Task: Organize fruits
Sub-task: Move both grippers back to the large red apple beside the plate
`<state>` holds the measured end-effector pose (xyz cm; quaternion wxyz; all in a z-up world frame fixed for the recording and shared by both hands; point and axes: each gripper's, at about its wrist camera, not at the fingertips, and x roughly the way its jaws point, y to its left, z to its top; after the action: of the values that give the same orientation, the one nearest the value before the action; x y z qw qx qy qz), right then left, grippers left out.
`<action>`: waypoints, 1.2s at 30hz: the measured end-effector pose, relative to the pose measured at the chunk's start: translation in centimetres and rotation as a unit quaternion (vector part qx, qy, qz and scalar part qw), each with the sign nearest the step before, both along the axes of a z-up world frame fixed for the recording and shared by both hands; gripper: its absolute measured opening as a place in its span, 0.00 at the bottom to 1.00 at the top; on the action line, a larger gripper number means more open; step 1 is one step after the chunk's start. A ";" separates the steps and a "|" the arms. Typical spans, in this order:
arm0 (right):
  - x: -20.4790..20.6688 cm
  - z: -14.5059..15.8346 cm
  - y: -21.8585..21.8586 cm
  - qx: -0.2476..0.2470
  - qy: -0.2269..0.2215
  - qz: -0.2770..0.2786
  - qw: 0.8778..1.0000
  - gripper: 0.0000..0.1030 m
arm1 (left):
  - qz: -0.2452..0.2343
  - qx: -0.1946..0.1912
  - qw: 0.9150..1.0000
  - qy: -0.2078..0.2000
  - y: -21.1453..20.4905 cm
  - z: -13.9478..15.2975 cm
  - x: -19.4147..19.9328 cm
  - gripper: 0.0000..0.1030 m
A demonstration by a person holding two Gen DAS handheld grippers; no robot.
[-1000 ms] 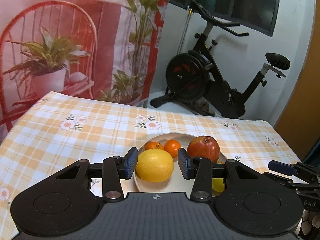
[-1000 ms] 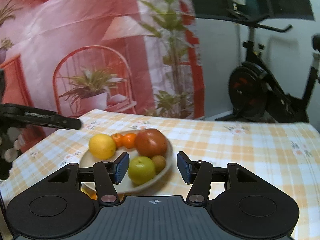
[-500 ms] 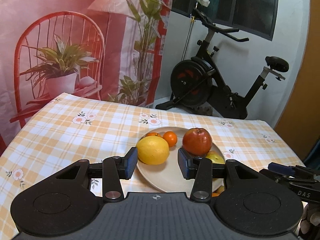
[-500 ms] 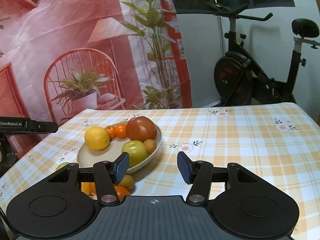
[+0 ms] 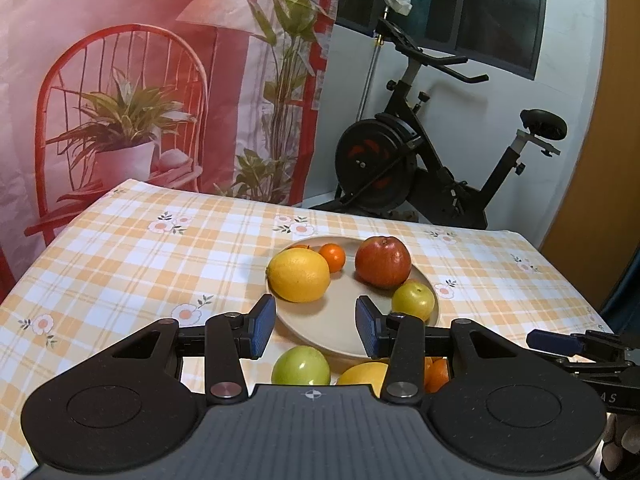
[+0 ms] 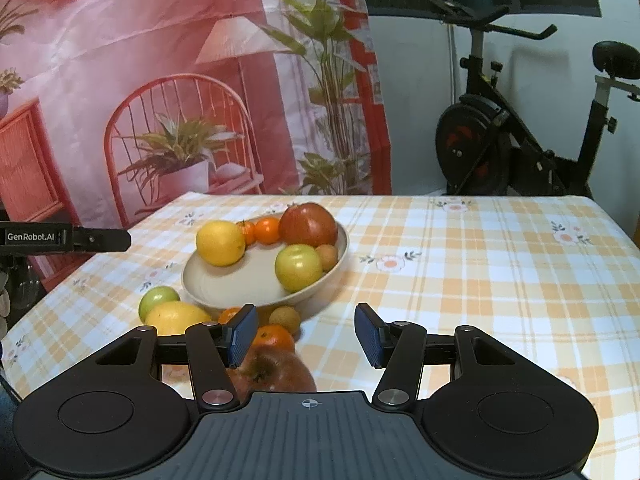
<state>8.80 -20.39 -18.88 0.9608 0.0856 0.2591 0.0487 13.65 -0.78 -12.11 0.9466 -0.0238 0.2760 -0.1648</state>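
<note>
red printed backdrop [image 5: 140, 60]; exercise bike [image 5: 420, 160] | dark window [image 5: 480, 8]; white wall [image 5: 568, 80]

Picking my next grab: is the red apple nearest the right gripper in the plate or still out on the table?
Out. The red apple lies on the tablecloth beside the right gripper, outside the plate.

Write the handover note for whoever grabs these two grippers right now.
Left gripper: open, empty, above the plate's near edge.
Right gripper: open, empty, over the loose fruit.
On the plate: lemon, two tangerines, red apple, green apple, one small brown fruit.
Left on the tablecloth beside the plate: green apple, lemon, two tangerines, small brown fruit, red apple.
</note>
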 end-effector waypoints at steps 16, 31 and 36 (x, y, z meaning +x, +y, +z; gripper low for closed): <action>-0.5 -0.3 2.0 -0.011 0.035 0.046 0.998 0.59 | -0.023 -0.003 1.000 0.015 -0.3 -0.8 -1.2 0.45; -0.2 -2.0 2.1 0.002 0.091 0.058 0.994 0.62 | -0.096 -0.009 0.994 0.055 -3.0 -1.9 -0.8 0.45; -0.1 -2.2 2.0 0.004 0.103 0.058 0.993 0.62 | -0.118 -0.013 0.991 0.068 -4.2 -2.3 -0.4 0.45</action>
<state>8.71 -18.43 -21.09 0.9242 0.0791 0.3609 0.0962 13.23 -4.93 -14.44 0.8991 -0.0142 0.3388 -0.2768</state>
